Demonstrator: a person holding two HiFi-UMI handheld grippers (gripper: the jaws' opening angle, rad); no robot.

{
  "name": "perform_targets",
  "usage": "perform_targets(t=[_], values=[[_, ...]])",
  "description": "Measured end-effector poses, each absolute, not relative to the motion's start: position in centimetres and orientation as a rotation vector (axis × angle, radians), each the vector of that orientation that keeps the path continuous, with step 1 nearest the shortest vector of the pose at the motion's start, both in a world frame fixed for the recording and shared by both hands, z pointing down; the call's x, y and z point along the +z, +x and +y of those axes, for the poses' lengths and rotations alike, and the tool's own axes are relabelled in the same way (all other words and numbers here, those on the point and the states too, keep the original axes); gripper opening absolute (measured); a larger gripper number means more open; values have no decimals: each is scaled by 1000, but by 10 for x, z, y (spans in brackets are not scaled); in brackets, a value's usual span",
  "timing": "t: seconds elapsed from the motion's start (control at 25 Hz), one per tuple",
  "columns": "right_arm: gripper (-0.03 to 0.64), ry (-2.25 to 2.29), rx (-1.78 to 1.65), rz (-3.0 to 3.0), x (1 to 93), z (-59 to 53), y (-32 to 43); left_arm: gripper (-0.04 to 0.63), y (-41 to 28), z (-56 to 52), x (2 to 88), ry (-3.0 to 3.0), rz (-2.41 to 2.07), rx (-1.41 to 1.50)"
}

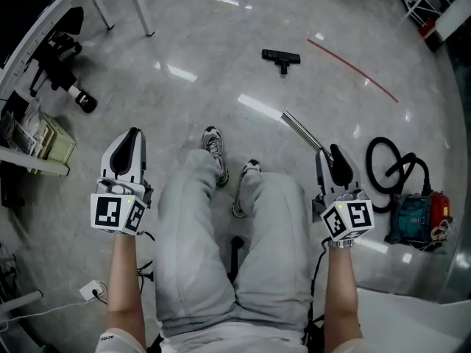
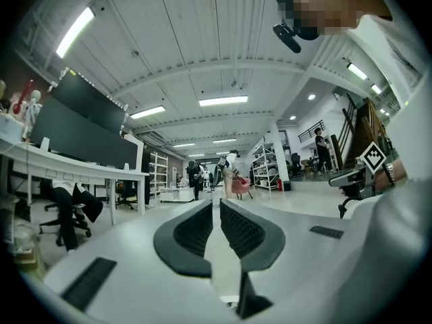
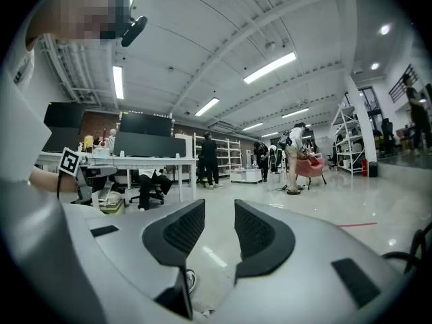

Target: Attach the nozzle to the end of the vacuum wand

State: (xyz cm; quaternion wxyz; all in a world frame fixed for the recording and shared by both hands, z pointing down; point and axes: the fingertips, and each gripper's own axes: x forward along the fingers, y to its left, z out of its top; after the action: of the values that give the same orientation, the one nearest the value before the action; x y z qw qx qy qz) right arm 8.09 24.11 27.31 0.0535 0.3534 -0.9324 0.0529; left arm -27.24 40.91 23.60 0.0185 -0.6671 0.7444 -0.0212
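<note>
**Item 1:** flat black T-shaped floor nozzle (image 1: 281,56). Lies alone on pale glossy floor (image 1: 199,43), upper centre of head view. Well apart from both tools, untouched.

**Item 2:** slim silver metal vacuum wand (image 1: 300,129). Lies slantwise on floor, free end twd nozzle but well short of it. Near end hidden behind right gripper (image 1: 335,151).

**Item 3:** teal-and-red canister vacuum (image 1: 416,215) w/ looped black hose (image 1: 390,164), far right.

**Item 4:** tools.
- Right gripper: jaws part-open, nothing btwn them.
- Left gripper (image 1: 133,134): jaws closed to a sliver, empty.

**Risks (judgement):** nozzle & wand not yet joined, neither held.
- Smooth round tube could roll in pads if pinched off-centre.
- Nozzle may skid on slick floor when pushed onto wand end.
- Socket misaligned w/ tube = jam or half-seated fit.
- Left tool needs opening before any grab, else it only knocks the part away.
- Hose loop could drag wand back.

**Pose:** both forearms out in front, either side of grey-trousered legs (image 1: 221,256). Tools abt level, pointing fwd, marker cubes up. Right sits over wand's near end; contact can't be told.
</note>
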Motion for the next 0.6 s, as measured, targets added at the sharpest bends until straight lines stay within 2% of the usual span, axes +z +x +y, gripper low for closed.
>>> perform_targets(t=[0.04, 0.08, 0.12, 0.6], values=[[115, 1068, 167, -2830, 274, 239, 81, 34, -273, 408, 239, -2077, 2321, -45], [120, 1065, 174, -2827, 274, 236, 81, 91, -273, 407, 241, -2084, 2328, -28], [123, 1069, 180, -2825, 274, 234, 81, 109, -274, 404, 243, -2090, 2332, -20], [123, 1159, 167, -2803, 253, 174, 79, 107, -292, 344, 228, -2121, 2278, -38]])
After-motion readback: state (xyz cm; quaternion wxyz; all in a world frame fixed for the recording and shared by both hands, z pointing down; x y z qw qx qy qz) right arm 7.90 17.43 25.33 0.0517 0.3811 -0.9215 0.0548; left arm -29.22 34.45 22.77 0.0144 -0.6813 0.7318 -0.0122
